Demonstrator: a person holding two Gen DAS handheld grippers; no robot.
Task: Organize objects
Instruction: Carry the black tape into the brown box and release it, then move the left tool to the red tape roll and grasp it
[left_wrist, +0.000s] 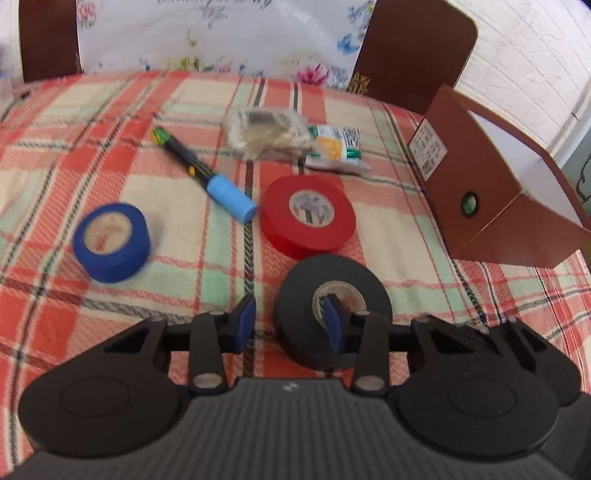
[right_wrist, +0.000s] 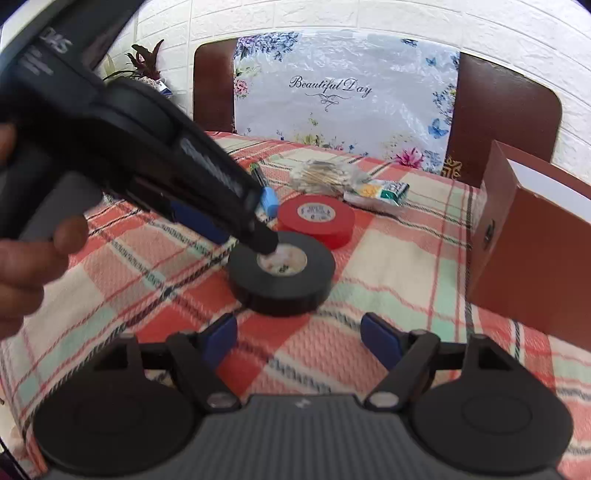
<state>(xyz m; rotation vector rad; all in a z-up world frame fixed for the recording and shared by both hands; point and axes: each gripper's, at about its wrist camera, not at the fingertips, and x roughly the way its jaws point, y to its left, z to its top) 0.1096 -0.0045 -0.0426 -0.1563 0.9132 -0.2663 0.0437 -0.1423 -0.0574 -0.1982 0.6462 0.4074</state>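
The left gripper (left_wrist: 290, 323) straddles the near wall of a black roll of electrical tape (left_wrist: 332, 312) lying flat on the counter (left_wrist: 177, 266), which is covered with a red, cream and mint plaid cloth. One blue-padded finger sits inside the roll's cardboard core, the other stands outside the roll on its left, with a gap between that outer pad and the tape; the jaws are narrowly spread and not pinching the roll. In the right wrist view the same gripper reaches down from the upper left, held by a person's hand (right_wrist: 22, 266), its tip dipping into the core.

The right gripper (right_wrist: 300, 341) hovers just short of the black roll with its jaws spread wide and nothing between them.

Just behind the black roll lies a red roll of tape (left_wrist: 307, 216), also flat. To the left, well apart, sits a blue roll of tape (left_wrist: 112, 242). Between the blue and red rolls, a black marker with a light blue cap (left_wrist: 205, 173) lies at an angle. Farther back are a clear plastic bag of cotton swabs (left_wrist: 267, 133) and, touching it on the right, a small white and green packet (left_wrist: 338, 147). An open brown cardboard box (left_wrist: 476, 192) with a white inside stands at the right edge of the counter.
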